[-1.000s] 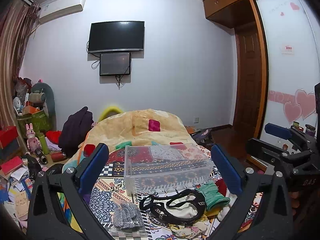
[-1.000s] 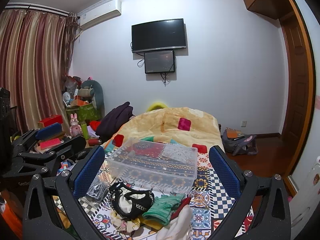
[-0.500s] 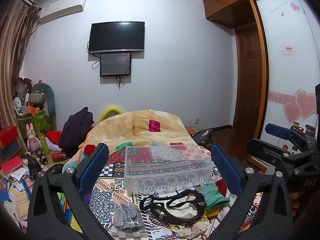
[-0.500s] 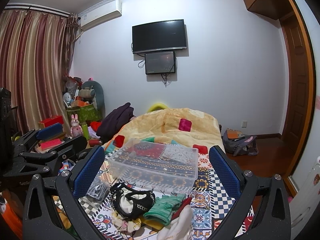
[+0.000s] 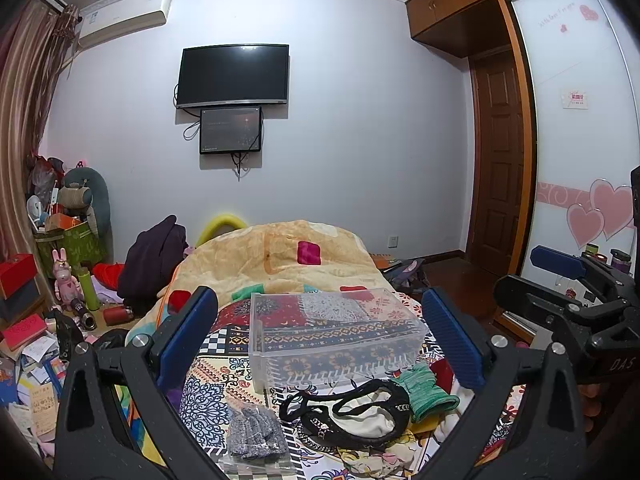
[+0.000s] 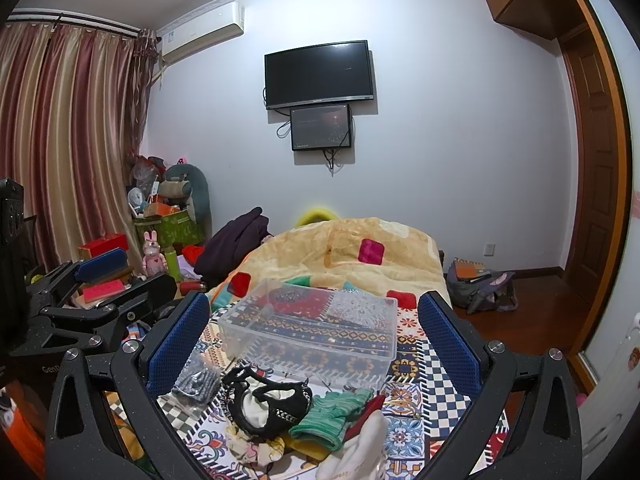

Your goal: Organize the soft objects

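Left wrist: clear plastic bin (image 5: 336,336), unfilled.

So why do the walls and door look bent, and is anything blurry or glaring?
Left wrist view: the fisheye lens bows the wardrobe door and darkens the corners. Right wrist view: the curtain curves likewise; the clear box looks sharp, with no strong glare under dim, even light.

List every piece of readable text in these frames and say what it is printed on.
"DAS": right hand-held gripper, body, seen from the left wrist view.
"GenD", cut off: left hand-held gripper, body, seen from the right wrist view.
Too small or blurred: script on the wardrobe door, its small sign, the air conditioner label, the TV brand.
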